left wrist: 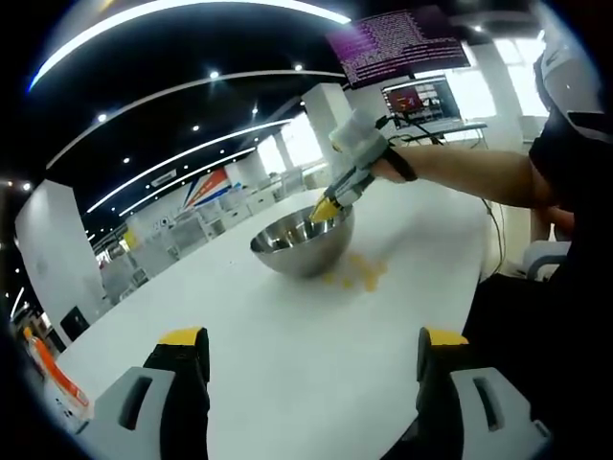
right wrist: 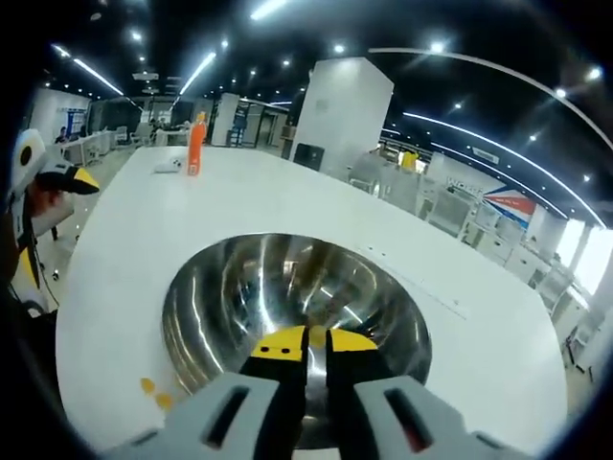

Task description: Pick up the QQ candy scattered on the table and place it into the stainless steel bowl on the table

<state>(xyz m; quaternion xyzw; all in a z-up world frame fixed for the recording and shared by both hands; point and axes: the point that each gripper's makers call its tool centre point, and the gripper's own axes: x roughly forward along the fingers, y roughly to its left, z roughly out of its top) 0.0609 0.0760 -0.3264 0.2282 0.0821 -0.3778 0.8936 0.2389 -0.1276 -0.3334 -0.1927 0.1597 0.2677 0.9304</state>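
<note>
The stainless steel bowl (left wrist: 302,241) stands on the white table (left wrist: 287,355), with my right gripper (left wrist: 328,208) dipping over its far rim in a person's hand. Several yellow QQ candies (left wrist: 354,276) lie on the table just beside the bowl. In the right gripper view the bowl (right wrist: 239,297) lies right below my right gripper (right wrist: 316,343), whose yellow-tipped jaws are pinched on a small yellow candy (right wrist: 316,334). Two more candies (right wrist: 153,391) lie outside the bowl's left rim. My left gripper (left wrist: 311,347) hovers low over the table, open and holding nothing.
An orange bottle (right wrist: 196,144) and a small white object (right wrist: 168,166) stand at the table's far end. The bottle (left wrist: 53,369) also lies near the left edge. A monitor (left wrist: 421,96) stands behind the table. The person's arm (left wrist: 469,172) reaches in from the right.
</note>
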